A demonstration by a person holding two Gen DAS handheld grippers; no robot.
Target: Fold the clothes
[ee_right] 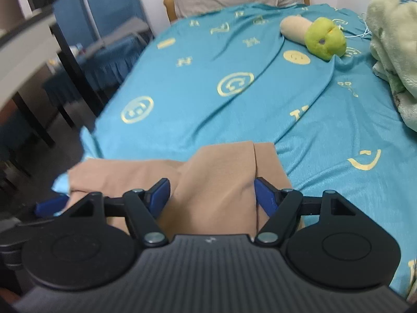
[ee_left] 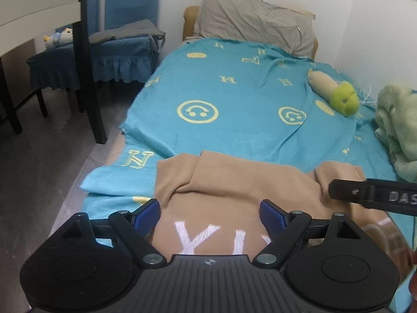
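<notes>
A tan garment [ee_left: 221,182] is seen lying partly folded at the near end of a bed, on a turquoise bedspread [ee_left: 234,99] printed with yellow smiley faces and letters. White lettering on the garment is visible between the blue pads of the left hand-held gripper [ee_left: 209,215], whose jaws are held wide apart above the cloth with nothing clamped. The right hand-held gripper [ee_right: 211,195] is likewise spread open, its pads standing on either side of a folded ridge of the garment without pressing on it. Farther up the bed a green and beige plush toy [ee_right: 316,37] is laid, with a pale green blanket [ee_right: 391,41] bunched at the right edge and a grey pillow [ee_left: 252,18] at the head. Blue-covered chairs [ee_left: 117,39] are placed beside the bed on the left
</notes>
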